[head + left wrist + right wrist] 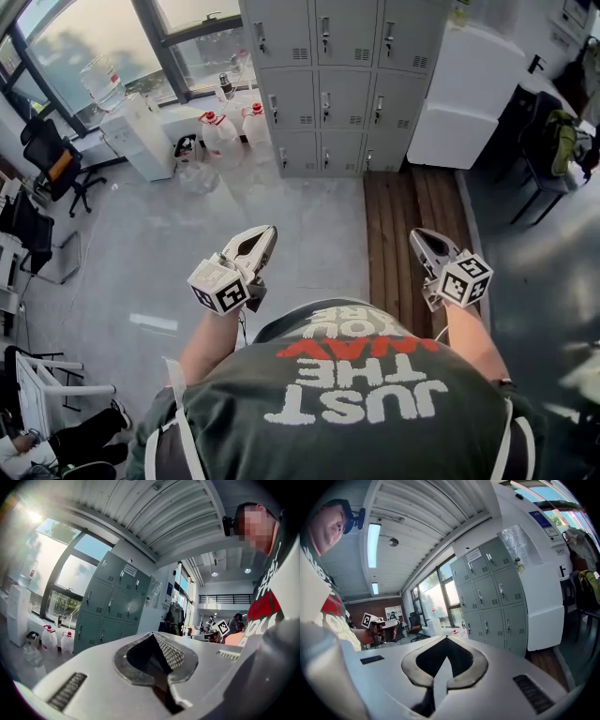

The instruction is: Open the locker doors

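Left claw (263,232) and right claw (423,236) are both closed tip to tip on nothing, carried level, likely just in approach. The lockers (342,84) stand well ahead, every door shut. Water jugs (221,137) crowd their left, a white cabinet (473,94) their right; bare floor (281,202) lies between.

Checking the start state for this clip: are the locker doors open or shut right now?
Shut. The locker doors all sit flush, none swung out, in the head view and both gripper views.
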The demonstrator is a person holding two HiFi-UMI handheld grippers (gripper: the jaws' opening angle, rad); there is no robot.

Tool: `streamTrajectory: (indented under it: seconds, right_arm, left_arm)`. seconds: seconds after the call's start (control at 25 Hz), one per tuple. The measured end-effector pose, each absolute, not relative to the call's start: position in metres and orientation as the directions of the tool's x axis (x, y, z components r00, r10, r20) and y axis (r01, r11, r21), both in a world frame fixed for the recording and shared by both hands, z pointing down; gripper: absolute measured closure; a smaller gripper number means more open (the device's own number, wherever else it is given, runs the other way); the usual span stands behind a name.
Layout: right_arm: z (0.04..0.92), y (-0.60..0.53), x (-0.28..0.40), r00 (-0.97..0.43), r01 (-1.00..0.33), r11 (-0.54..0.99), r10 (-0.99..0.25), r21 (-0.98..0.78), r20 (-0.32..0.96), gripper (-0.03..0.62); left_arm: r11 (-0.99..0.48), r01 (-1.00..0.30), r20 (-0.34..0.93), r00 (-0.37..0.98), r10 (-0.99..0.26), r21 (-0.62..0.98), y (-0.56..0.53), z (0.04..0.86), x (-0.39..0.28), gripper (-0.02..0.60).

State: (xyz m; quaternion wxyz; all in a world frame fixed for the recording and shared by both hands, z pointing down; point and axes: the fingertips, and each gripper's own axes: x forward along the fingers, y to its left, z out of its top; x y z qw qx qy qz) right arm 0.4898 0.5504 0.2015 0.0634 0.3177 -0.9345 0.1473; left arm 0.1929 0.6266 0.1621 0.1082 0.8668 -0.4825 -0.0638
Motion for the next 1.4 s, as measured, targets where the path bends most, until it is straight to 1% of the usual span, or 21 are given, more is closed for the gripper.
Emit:
streamTrajectory:
  seconds: [0.2, 0.32, 0.48, 0.6, 0.72, 0.84, 1.12, 1.24, 1.4]
  right_arm:
    - [0.221, 0.538, 0.519, -0.789, -0.615, 0.735, -0.572, -0.287, 0.226, 0.559]
    - [0.237, 0.530, 0.513, -0.795, -0.606, 0.735, -0.554, -0.303, 0.246, 0.559]
    - [0.251, 0.501, 0.488, -0.795, -0.607, 0.734, -0.546, -0.306, 0.266, 0.559]
    - [0.261, 0.470, 0.458, -0.783, -0.621, 0.724, -0.550, -0.302, 0.291, 0.559]
    - [0.264, 0.422, 0.419, -0.759, -0.649, 0.706, -0.574, -0.285, 0.307, 0.559]
    - [0.260, 0.364, 0.367, -0.732, -0.681, 0.670, -0.612, -0.296, 0.298, 0.559]
    - [0.225, 0.245, 0.238, -0.722, -0.692, 0.662, -0.626, -0.288, 0.295, 0.559]
    - [0.228, 0.208, 0.206, -0.724, -0.689, 0.666, -0.610, -0.287, 0.322, 0.559]
    - [0.246, 0.166, 0.190, -0.715, -0.697, 0.650, -0.598, -0.302, 0.363, 0.559]
  left_arm:
    - [-0.524, -0.810, 0.019, 0.547, -0.837, 0.263, 0.616, 0.174, 0.223, 0.575]
    - [-0.512, -0.816, 0.035, 0.539, -0.842, 0.268, 0.604, 0.183, 0.214, 0.575]
    - [-0.511, -0.808, 0.039, 0.544, -0.838, 0.294, 0.570, 0.199, 0.191, 0.575]
    - [-0.535, -0.787, 0.038, 0.572, -0.820, 0.307, 0.532, 0.211, 0.167, 0.575]
    - [-0.559, -0.761, 0.018, 0.597, -0.802, 0.330, 0.478, 0.219, 0.122, 0.575]
    - [-0.585, -0.735, 0.010, 0.625, -0.780, 0.342, 0.413, 0.220, 0.068, 0.575]
    - [-0.637, -0.707, 0.026, 0.675, -0.737, 0.309, 0.279, 0.196, -0.049, 0.575]
    - [-0.631, -0.702, 0.024, 0.675, -0.738, 0.331, 0.236, 0.202, -0.079, 0.575]
    - [-0.624, -0.692, 0.031, 0.678, -0.735, 0.363, 0.195, 0.216, -0.092, 0.575]
